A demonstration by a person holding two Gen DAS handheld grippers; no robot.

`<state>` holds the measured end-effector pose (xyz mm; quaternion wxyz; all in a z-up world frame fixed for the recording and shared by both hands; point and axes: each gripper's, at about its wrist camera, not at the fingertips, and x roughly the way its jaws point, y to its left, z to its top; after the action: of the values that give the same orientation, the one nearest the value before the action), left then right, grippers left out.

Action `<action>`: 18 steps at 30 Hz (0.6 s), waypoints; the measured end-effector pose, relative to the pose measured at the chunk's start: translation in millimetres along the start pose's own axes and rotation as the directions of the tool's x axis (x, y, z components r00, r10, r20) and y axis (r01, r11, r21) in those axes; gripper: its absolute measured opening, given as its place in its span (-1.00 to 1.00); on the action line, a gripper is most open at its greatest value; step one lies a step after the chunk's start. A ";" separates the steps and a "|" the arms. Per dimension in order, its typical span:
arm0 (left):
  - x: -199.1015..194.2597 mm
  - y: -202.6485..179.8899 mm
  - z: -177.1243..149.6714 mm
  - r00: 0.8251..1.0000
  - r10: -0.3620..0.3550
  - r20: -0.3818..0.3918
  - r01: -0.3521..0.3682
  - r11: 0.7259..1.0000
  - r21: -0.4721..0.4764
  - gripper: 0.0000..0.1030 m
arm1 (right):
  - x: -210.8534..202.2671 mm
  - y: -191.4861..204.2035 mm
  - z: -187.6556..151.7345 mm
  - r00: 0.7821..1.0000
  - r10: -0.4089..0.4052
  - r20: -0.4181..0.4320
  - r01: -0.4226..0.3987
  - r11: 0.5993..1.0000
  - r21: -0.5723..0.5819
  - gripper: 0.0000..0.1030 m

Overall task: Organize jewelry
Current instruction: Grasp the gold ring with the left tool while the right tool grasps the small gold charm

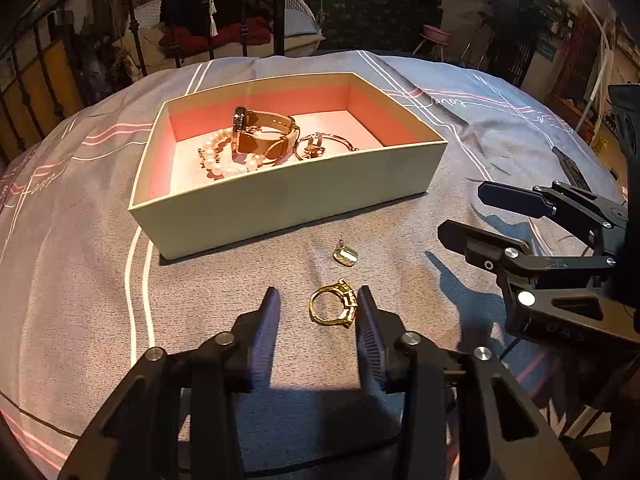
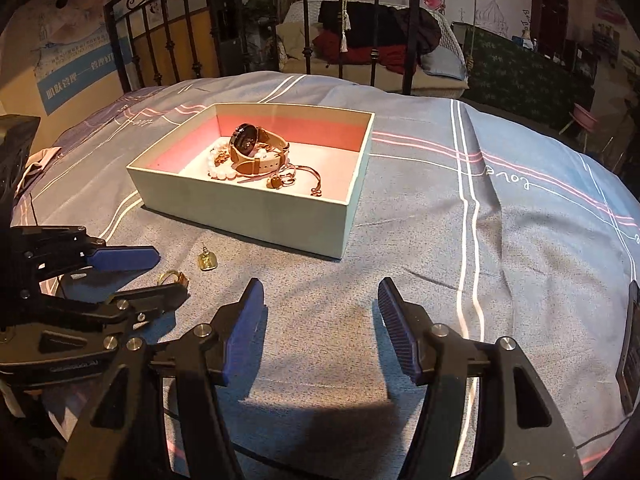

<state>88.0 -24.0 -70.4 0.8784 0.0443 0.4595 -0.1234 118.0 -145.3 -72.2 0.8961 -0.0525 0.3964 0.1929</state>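
Jewelry left out: from the left wrist, a gold ring lies on the bedspread between the left gripper's partly open jaws, its right side touching one pad. It looks light, hard and slippery; pinch across the band. From the right wrist, the right gripper gapes empty, near the box; a pendant lies at left.

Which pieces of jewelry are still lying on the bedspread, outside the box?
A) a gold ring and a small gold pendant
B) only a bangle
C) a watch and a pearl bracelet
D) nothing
A: the gold ring and the small gold pendant lie on the bedspread in front of the box.
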 end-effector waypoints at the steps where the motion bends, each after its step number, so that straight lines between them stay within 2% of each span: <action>1: -0.1 4.9 0.0 1.000 0.003 0.003 -0.003 1.000 -0.009 -0.53 | 3.0 4.8 0.8 1.000 0.021 -0.010 -0.021 1.000 -0.010 0.16; 7: -4.7 36.3 -0.3 1.000 0.012 0.008 -0.012 0.996 -0.088 -0.54 | 25.3 41.7 12.2 0.987 0.133 -0.086 -0.140 0.987 -0.081 0.16; 9: -6.4 42.9 -0.7 1.000 -0.001 0.009 0.002 0.994 -0.112 -0.54 | 34.2 50.8 16.4 0.983 0.145 -0.109 -0.156 0.983 -0.097 0.15; 11: -7.8 46.1 -1.2 1.000 -0.003 0.011 0.004 0.992 -0.125 -0.54 | 39.8 55.3 21.1 0.979 0.164 -0.117 -0.176 0.979 -0.098 0.07; 13: -8.2 46.4 -1.7 1.000 -0.003 0.011 0.005 0.992 -0.125 -0.54 | 43.9 57.2 24.6 0.972 0.201 -0.126 -0.213 0.973 -0.090 -0.29; 17: -8.4 43.7 -1.9 1.000 -0.003 0.013 0.005 0.993 -0.116 -0.54 | 44.5 58.3 24.2 0.968 0.218 -0.127 -0.230 0.969 -0.091 -0.63; 18: -8.5 43.8 -1.9 1.000 -0.005 0.013 0.006 0.993 -0.118 -0.54 | 43.9 59.8 23.7 0.967 0.220 -0.128 -0.233 0.967 -0.099 -0.79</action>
<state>93.1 20.1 -66.0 0.8821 -0.0098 0.4605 -0.0987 138.0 -71.1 -84.7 0.8390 -0.0686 0.4398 0.3129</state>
